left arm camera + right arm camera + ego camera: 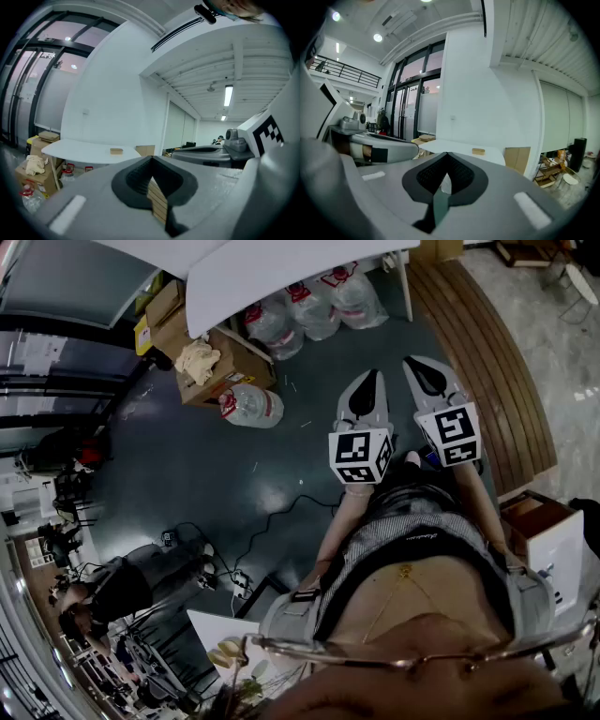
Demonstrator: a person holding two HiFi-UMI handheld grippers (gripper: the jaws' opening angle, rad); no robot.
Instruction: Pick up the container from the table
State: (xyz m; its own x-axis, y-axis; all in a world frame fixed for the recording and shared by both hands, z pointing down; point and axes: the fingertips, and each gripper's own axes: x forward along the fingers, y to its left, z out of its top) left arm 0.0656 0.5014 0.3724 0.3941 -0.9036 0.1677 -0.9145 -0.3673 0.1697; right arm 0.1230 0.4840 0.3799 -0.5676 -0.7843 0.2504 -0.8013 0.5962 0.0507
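A small tan container (116, 151) lies on a white table (84, 152), far ahead of both grippers; in the right gripper view the container (478, 151) rests on the same table (454, 146). In the head view the table (281, 268) is at the top and the container does not show. I hold my left gripper (372, 377) and right gripper (413, 364) side by side in front of my body, above the dark floor. The left gripper (151, 161) has its jaws shut on nothing. So does the right gripper (446, 157).
Large water bottles (309, 306) and cardboard boxes (225, 362) stand under and beside the table. One bottle (251, 407) lies on the floor. A cable (272, 521) crosses the floor. Wooden decking (506, 362) runs along the right, a white box (548, 540) near my side.
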